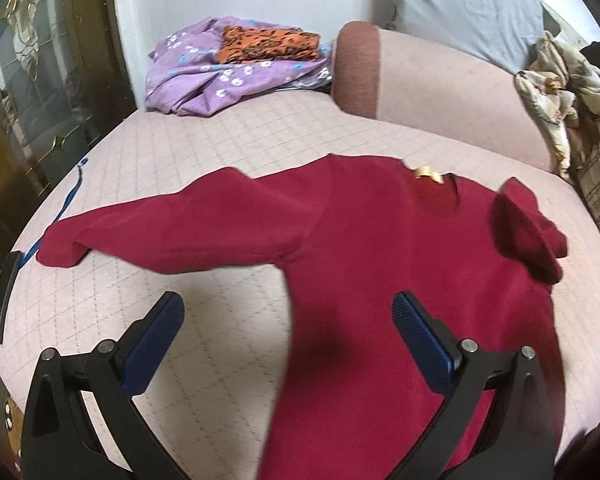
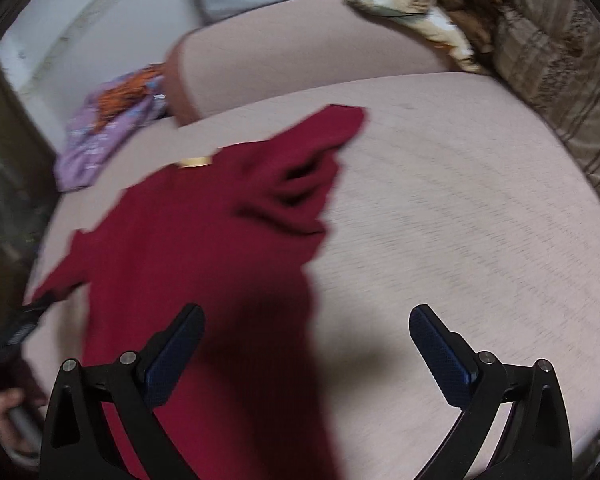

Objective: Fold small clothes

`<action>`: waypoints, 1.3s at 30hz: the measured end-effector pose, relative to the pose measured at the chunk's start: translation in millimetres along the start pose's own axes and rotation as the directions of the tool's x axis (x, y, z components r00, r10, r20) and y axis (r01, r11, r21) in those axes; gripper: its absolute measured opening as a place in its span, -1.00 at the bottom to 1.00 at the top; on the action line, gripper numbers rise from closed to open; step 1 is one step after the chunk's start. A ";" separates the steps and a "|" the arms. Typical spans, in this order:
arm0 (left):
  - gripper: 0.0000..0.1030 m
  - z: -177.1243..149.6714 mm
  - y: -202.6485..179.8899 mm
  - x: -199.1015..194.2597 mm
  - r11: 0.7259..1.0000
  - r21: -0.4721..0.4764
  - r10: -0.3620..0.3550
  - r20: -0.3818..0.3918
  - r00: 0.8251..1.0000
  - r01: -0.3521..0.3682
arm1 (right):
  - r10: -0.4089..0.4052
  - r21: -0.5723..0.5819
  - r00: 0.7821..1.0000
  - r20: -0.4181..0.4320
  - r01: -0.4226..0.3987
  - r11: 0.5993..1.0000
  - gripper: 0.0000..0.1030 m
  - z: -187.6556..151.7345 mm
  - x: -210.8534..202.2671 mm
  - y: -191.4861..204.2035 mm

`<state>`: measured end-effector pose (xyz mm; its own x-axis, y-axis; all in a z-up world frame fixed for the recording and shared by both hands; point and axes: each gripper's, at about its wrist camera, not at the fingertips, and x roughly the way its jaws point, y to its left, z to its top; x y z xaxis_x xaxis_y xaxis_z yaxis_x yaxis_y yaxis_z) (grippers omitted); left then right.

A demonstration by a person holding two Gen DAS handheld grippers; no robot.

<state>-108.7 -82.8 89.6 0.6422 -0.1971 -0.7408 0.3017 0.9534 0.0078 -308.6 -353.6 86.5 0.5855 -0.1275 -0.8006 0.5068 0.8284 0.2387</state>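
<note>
A small dark red long-sleeved top (image 1: pixel 380 248) lies flat on the pink quilted bed (image 1: pixel 204 152). Its left sleeve (image 1: pixel 148 228) stretches out to the left; the right sleeve (image 1: pixel 528 236) is folded back in a bunch near the shoulder. A gold label (image 1: pixel 428 174) sits at the neck. My left gripper (image 1: pixel 288 316) hovers open over the top's left edge, holding nothing. In the right wrist view the top (image 2: pixel 204 240) fills the left half, its bunched sleeve (image 2: pixel 308 168) pointing up. My right gripper (image 2: pixel 306 328) is open above the top's right edge, with nothing between its fingers.
A purple flowered cloth (image 1: pixel 228 72) with an orange patterned piece (image 1: pixel 268 44) lies at the far left corner. A pink bolster (image 1: pixel 440 84) and a grey pillow (image 1: pixel 460 4) line the back. Crumpled beige fabric (image 1: pixel 560 84) sits far right. A dark phone-like slab (image 1: pixel 4 300) rests at the bed's left edge.
</note>
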 end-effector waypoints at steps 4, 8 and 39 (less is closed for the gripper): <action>1.00 2.3 -8.8 -1.7 0.999 -0.014 -0.044 0.016 0.999 0.044 | 0.051 -0.052 0.998 0.047 -0.048 0.997 0.99 1.5 -6.9 36.9; 1.00 2.6 -14.0 3.3 0.999 -0.008 -0.053 0.031 0.998 0.053 | 0.041 -0.121 0.994 0.098 -0.029 0.992 0.99 6.8 2.4 73.3; 1.00 1.2 -23.8 70.8 0.997 0.077 0.026 0.023 0.999 -0.027 | 0.018 -0.279 0.992 0.128 0.019 0.960 0.99 16.7 119.3 126.5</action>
<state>-69.5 -119.7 37.8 0.6655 -0.1779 -0.7249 0.3373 0.9381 0.0794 -164.1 -273.2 30.3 0.6708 -0.1817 -0.7190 0.3209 0.9452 0.0605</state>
